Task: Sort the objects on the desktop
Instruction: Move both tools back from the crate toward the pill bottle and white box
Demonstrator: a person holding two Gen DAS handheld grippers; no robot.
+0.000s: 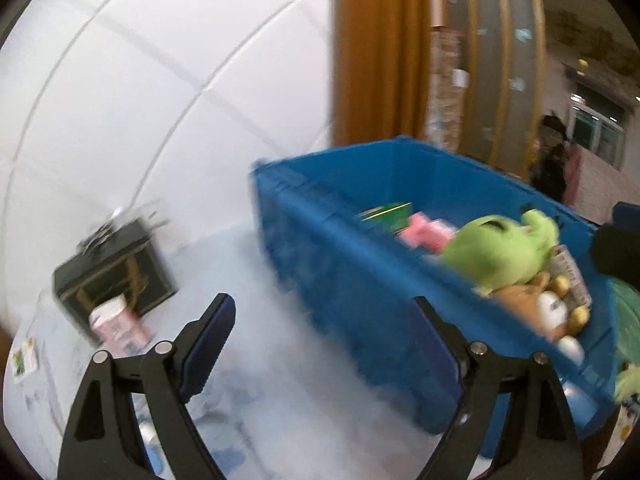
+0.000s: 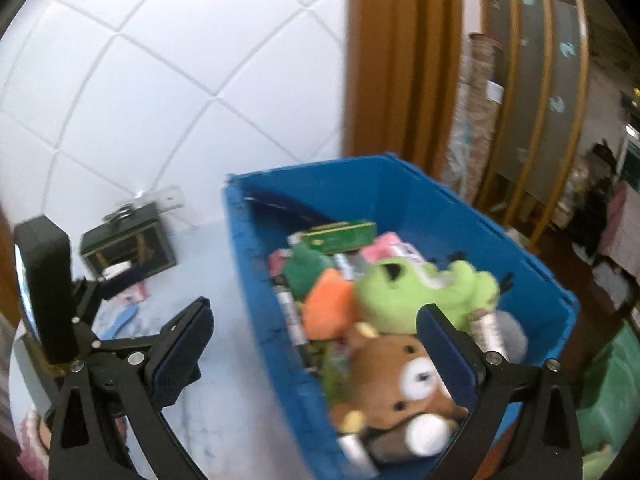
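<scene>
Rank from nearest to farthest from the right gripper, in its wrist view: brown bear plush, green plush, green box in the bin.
From the right gripper:
1. Brown bear plush, bin's near end, by the right finger.
2. Green plush, mid-bin.
3. Green box, bin's far end.

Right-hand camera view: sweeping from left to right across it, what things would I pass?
Black box → blue bin's near wall → orange plush → green plush → green crate at the far right.

plush toys (image 2: pixel 404 368) in bin (image 2: pixel 260 280), box (image 2: pixel 128 244) perhaps left
</scene>
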